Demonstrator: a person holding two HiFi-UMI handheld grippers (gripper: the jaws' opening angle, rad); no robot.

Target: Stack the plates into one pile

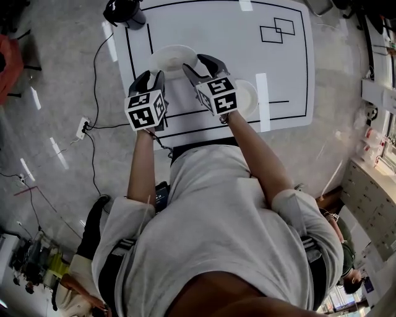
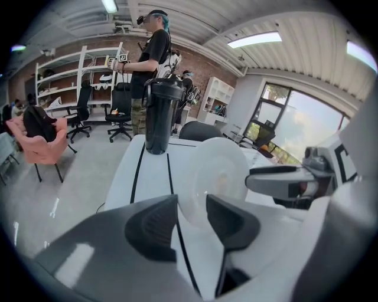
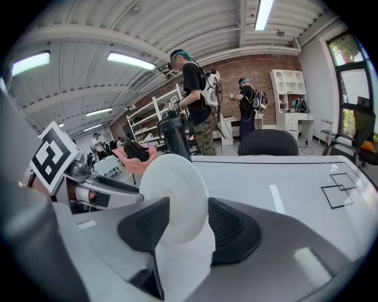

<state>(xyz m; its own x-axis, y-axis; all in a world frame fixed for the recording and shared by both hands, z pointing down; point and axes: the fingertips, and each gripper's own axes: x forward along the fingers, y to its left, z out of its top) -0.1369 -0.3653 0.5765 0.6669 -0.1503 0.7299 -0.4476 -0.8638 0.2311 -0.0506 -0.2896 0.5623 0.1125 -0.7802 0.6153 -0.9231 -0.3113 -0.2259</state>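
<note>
So, head view first: both grippers sit over the white counter (image 1: 278, 56), with a white plate (image 1: 172, 59) right between their tips. The left gripper (image 1: 150, 77) is at the plate's near-left edge and the right gripper (image 1: 201, 67) at its near-right edge. A second plate (image 1: 249, 99) lies flat on the counter just right of the right gripper, partly behind its marker cube (image 1: 218, 94). A black bottle (image 1: 127, 12) stands at the counter's far-left corner.

Left gripper view: the fingers (image 2: 156, 227) stand wide apart with the plate's near rim showing in the gap, and nothing's pinched as far as I can see. The right gripper's finger reaches the plate's other edge. The bottle stands upright beyond.

Right gripper view: same deal, fingers (image 3: 233, 227) spread wide, plate rim in the gap, not clamped. Can't tell whether the plate rests on the counter or is propped up.
</note>
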